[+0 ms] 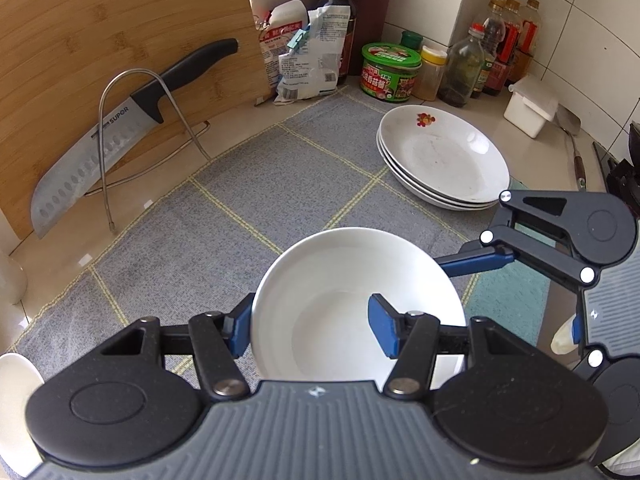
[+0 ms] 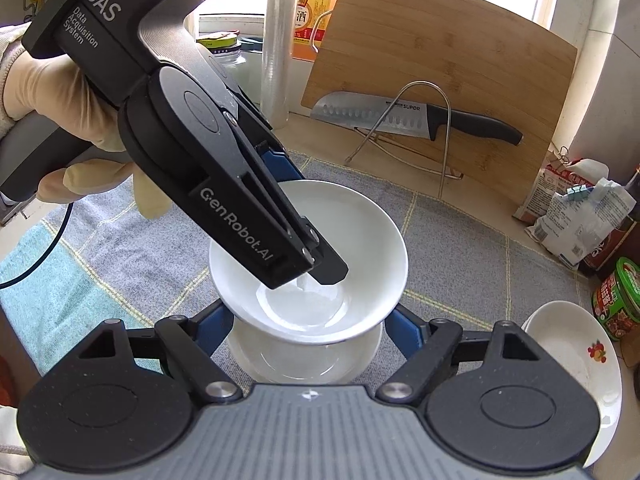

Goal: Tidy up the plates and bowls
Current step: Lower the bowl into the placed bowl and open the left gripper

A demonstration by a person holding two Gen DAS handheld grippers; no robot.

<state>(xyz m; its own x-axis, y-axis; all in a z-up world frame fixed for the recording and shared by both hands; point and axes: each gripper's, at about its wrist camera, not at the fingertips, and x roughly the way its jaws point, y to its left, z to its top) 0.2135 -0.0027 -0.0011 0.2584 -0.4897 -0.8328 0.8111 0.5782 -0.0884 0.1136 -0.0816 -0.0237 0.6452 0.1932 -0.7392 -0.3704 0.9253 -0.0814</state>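
Note:
A white bowl [image 1: 352, 280] is pinched by its rim in my left gripper [image 1: 312, 326], one blue finger outside and one inside. In the right wrist view this bowl [image 2: 360, 240] hangs tilted just above a second white bowl [image 2: 304, 354] on the grey mat. My right gripper [image 2: 308, 330] is open, its blue fingers on either side of the lower bowl without clear contact. A stack of three white plates [image 1: 444, 156] with a red flower mark lies on the mat to the right; it also shows in the right wrist view [image 2: 576, 360].
A bamboo cutting board [image 1: 100, 40] leans at the back with a Supor knife [image 1: 100, 152] in a wire rack [image 1: 132, 80]. Bottles, jars [image 1: 390, 72] and food bags [image 1: 304, 52] crowd the back corner. A white box [image 1: 530, 106] and spatula lie right. A teal cloth [image 2: 36, 280] lies beside the mat.

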